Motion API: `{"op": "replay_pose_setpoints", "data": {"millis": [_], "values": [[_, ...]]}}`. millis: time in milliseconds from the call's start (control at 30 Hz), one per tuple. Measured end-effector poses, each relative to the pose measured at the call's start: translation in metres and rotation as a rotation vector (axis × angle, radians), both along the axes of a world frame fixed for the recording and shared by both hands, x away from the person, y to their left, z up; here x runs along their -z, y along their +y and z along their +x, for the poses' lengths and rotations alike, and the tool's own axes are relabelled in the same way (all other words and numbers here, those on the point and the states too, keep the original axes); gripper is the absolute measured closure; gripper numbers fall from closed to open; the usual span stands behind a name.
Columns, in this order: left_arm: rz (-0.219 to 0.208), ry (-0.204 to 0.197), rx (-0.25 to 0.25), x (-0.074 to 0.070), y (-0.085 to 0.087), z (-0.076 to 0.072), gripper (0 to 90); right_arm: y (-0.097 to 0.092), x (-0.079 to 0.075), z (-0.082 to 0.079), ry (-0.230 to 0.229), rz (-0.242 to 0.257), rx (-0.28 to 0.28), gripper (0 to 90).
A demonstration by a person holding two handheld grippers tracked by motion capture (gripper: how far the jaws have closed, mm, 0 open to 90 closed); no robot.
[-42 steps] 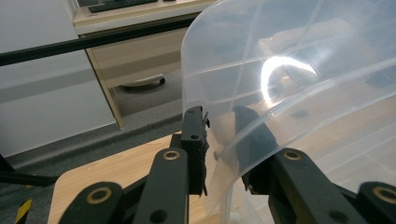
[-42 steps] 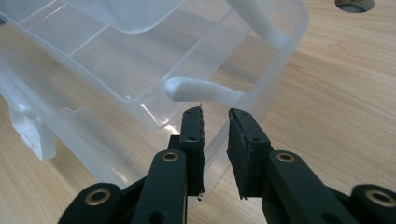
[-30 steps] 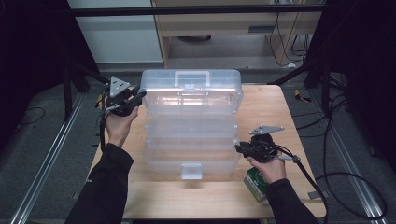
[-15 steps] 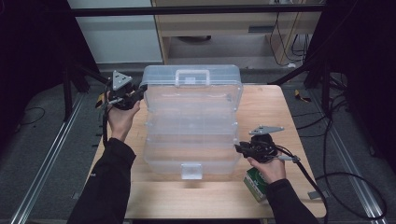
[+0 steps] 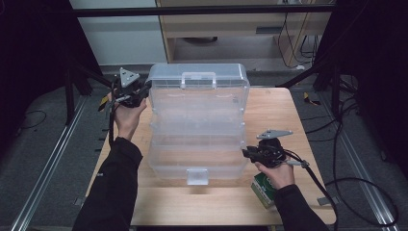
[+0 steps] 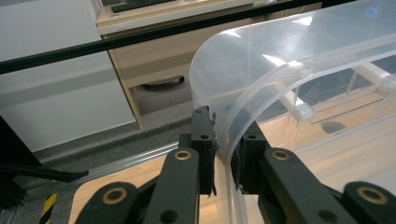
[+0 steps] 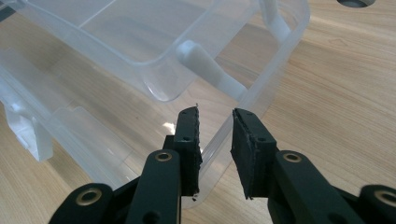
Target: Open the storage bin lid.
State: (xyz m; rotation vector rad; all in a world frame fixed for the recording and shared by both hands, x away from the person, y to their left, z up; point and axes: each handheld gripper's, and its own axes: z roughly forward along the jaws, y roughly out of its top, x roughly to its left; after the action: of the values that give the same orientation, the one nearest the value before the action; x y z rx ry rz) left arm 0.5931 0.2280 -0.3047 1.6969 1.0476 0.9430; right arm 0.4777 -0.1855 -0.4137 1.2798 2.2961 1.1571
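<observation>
A large clear plastic tiered box (image 5: 197, 139) stands on the wooden table (image 5: 284, 110), its lid (image 5: 197, 84) with a carry handle tilted up at the far side. My left gripper (image 5: 143, 91) is at the lid's far left corner. In the left gripper view it (image 6: 223, 154) is shut on the lid's curved rim (image 6: 261, 60). My right gripper (image 5: 245, 153) is at the base's right side. In the right gripper view it (image 7: 215, 121) is closed on the base's thin wall (image 7: 268, 77), next to a white hinge link (image 7: 210, 65).
A small green carton (image 5: 263, 188) lies on the table under my right hand, near the front right corner. A white latch (image 5: 197, 175) hangs at the box's front. Cables trail off the table's right side, and a desk stands behind the table.
My left gripper has risen a little and moved away from me with the lid's corner, tipping the lid further up. The right gripper has stayed on the base wall.
</observation>
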Motion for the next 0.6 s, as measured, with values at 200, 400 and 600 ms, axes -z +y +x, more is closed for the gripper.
{"op": "replay_pose_setpoints", "data": {"millis": [200, 400, 600], "values": [[-0.006, 0.011, -0.014, 0.0, -0.002, 0.006, 81.7, 0.0, 0.0, 0.0, 0.001, 0.0, -0.001, 72.0], [-0.012, 0.01, -0.026, 0.0, -0.003, 0.01, 82.5, 0.0, 0.0, 0.0, 0.0, 0.0, -0.002, 71.9], [-0.016, 0.012, -0.036, 0.001, -0.004, 0.014, 83.2, 0.0, 0.0, 0.0, 0.001, 0.0, -0.003, 71.9]]}}
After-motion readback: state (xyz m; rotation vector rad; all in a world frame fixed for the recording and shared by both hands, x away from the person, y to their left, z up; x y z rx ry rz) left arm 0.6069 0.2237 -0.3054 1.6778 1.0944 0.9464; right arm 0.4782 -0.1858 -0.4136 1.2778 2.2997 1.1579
